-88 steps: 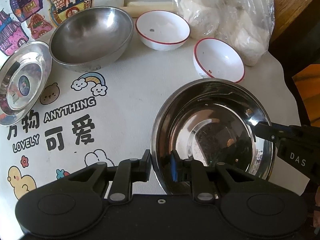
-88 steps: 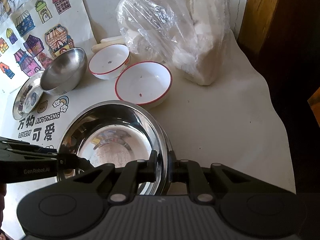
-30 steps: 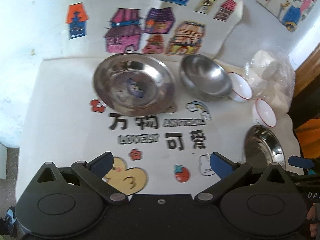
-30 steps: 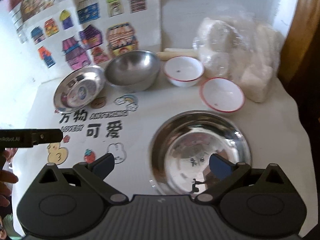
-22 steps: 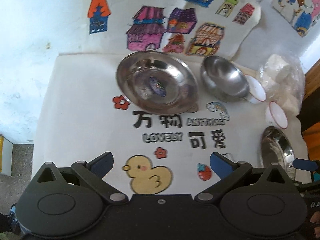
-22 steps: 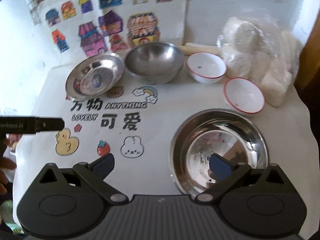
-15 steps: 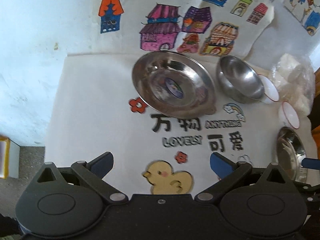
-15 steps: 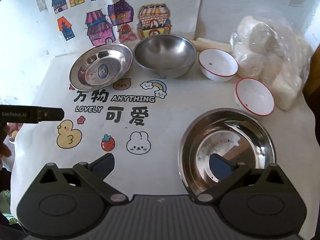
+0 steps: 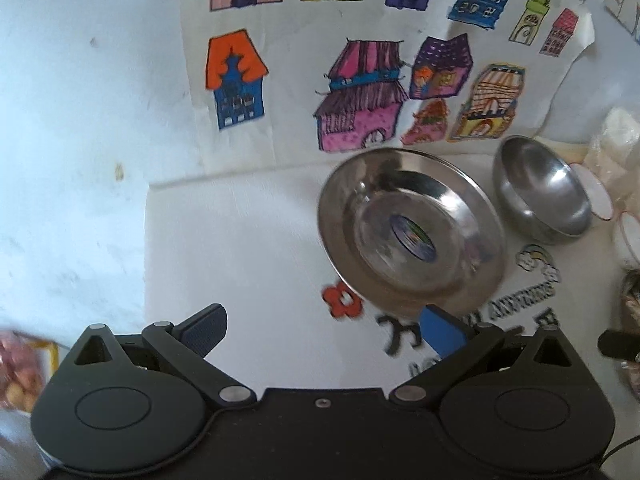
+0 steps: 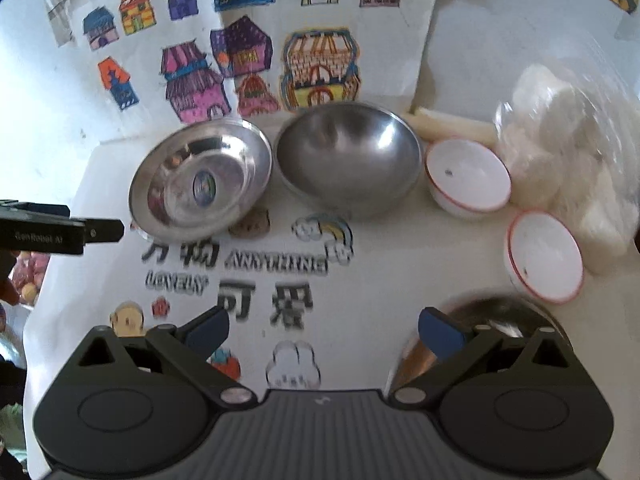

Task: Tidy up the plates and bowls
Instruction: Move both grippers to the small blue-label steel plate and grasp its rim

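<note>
Left gripper (image 9: 322, 326): jaws spread wide, nothing between them. It hangs above the printed tablecloth (image 9: 240, 248). The gap between the blue pads frames bare cloth and a red flower print (image 9: 342, 301). The shallow steel plate (image 9: 412, 234) lies ahead of the right-hand jaw, apart from it, with a round sticker at its centre. Further right, beyond that jaw, the deep steel bowl (image 9: 542, 188) stands just beside the plate. At the right edge of this view a white bowl with a red rim shows only as a sliver.

Right gripper (image 10: 323, 326): jaws likewise spread wide and holding nothing. The left gripper's fingers (image 10: 92, 231) enter this view from the left edge, level with the plate and just short of its rim. Ahead of the left-hand jaw lies the steel plate (image 10: 200, 186); ahead of the gap stands the deep steel bowl (image 10: 348, 158), plate and bowl close together, contact uncertain. Between the jaws the cloth carries the lettering (image 10: 276, 262) and a rabbit print (image 10: 294, 362). Ahead of the right-hand jaw sit two white bowls with red rims: the farther one (image 10: 468, 178) next to the deep bowl, the nearer one (image 10: 544, 258) further right. Directly beneath the right-hand jaw lies the large steel basin (image 10: 492, 312), mostly hidden by the gripper. A plastic bag (image 10: 568, 160) of white lumps stands behind the white bowls. House drawings (image 10: 240, 56) hang on the wall beyond.
</note>
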Available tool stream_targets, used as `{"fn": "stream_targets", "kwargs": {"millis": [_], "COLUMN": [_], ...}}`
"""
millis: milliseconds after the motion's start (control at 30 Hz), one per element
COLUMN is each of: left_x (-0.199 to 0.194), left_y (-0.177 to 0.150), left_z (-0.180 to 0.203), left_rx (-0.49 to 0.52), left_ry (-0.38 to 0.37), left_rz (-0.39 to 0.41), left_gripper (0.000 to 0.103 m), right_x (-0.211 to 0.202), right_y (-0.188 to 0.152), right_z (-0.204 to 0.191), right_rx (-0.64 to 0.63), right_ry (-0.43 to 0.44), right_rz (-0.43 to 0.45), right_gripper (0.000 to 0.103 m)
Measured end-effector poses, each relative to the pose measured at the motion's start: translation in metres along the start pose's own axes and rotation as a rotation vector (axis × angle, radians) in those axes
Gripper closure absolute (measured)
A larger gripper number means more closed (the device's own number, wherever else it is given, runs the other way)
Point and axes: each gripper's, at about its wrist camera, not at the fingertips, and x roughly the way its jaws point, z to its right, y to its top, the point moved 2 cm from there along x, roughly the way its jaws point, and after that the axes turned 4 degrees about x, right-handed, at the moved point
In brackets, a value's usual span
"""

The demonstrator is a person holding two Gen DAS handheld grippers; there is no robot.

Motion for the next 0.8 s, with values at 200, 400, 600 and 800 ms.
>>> {"fn": "stream_targets", "kwargs": {"millis": [200,400,600,800], "left_x": [0.016,0.031,0.046,0.056], "left_y": [0.023,0.044,0.057,0.060], "left_z": [-0.006,-0.007,0.001,0.007], "left_rx": [0.094,0.208,0.285,0.324], "left_ry": [0.046,0.092,0.089,0.074], "left_rz": [0.004,0.012,0.004,-0.024], "left_gripper": [0.001,0.001,0.001,0.001], "right_x": [0.022,0.044,0.058,0.066], "right_y": [0.018,0.028,0.035,0.038], "right_z": [-0.007,-0.011,-0.017,-0.020], "right_rx": [0.080,0.211,0.225,0.218], "right_ry": [0.046,0.110,0.127,0.145], "right_rz": [0.018,0.001,0.006,0.013], "right_gripper": [0.000,0.000,0.000,0.000]}}
